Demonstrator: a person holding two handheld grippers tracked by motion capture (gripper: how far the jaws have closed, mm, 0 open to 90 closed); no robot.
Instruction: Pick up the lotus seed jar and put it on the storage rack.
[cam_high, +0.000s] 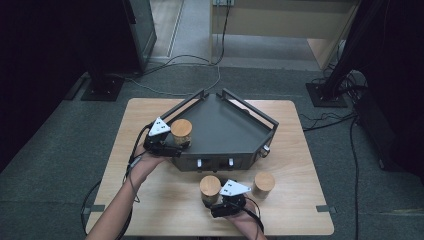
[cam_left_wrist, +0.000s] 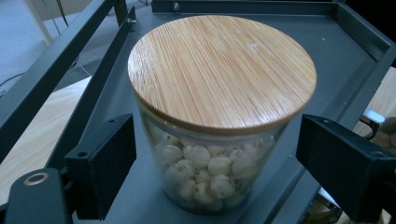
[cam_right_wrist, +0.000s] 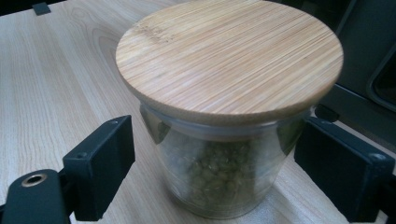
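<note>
A glass jar of pale round puffs with a bamboo lid (cam_left_wrist: 219, 74) stands on the left corner of a dark grey metal tray (cam_high: 227, 125). My left gripper (cam_left_wrist: 217, 161) is open, one jaw on each side of this jar (cam_high: 181, 131) with a gap to the glass. On the wooden table, a second bamboo-lidded jar (cam_right_wrist: 229, 60) holds green lentils. My right gripper (cam_right_wrist: 215, 163) is open around it (cam_high: 210, 187), its jaws clear of the glass. In the high view the left gripper (cam_high: 175, 145) is at the tray's left edge and the right gripper (cam_high: 214, 201) near the table's front.
A third bamboo-lidded jar (cam_high: 263, 183) stands on the table (cam_high: 295, 210) right of my right gripper. The tray has raised rails (cam_left_wrist: 60, 51) along its sides and knobs on its front face (cam_high: 215, 162). Cables lie on the floor behind the table.
</note>
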